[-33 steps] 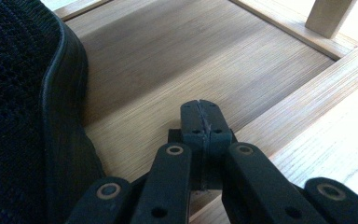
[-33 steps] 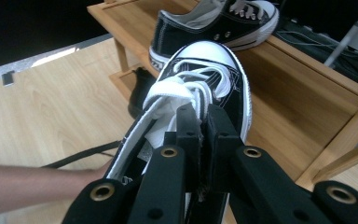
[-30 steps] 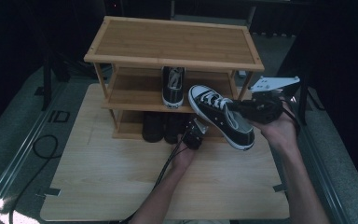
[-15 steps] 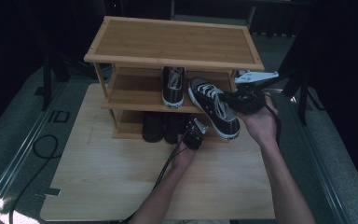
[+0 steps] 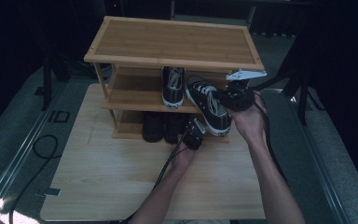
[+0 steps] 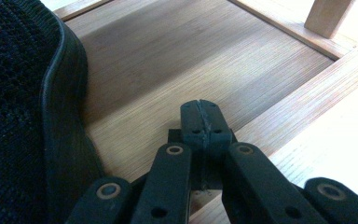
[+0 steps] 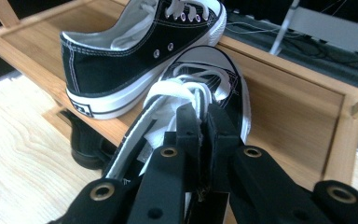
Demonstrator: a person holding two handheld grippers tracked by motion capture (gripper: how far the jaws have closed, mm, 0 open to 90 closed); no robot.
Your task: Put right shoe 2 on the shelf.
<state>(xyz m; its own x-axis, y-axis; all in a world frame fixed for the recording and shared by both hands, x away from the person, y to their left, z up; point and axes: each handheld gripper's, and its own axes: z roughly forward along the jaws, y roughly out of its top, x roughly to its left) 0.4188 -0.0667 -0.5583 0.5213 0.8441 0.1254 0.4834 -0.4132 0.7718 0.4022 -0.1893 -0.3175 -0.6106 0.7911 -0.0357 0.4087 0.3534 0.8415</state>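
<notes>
The right gripper (image 5: 228, 98) — fingers clamped on the sneaker (image 5: 208, 103) — had carried it onto the middle shelf (image 5: 130, 95), nearly paired; left gripper (image 6: 200, 122) clenched, empty.

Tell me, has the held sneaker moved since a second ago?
Yes. The sneaker in the right tool went up and left toward the rack, its toe now over the middle shelf.

This looks like a staged recording space rather than a lived-in home. A bamboo shoe rack (image 5: 172, 46) stands on a pale wooden surface (image 5: 116, 177), ringed by dark curtained blackness on every side. Around the rack lie grey carpet (image 5: 23, 140) and a loose black cable (image 5: 42, 144) to its left, with metal stand legs (image 5: 303, 98) to its right.
</notes>
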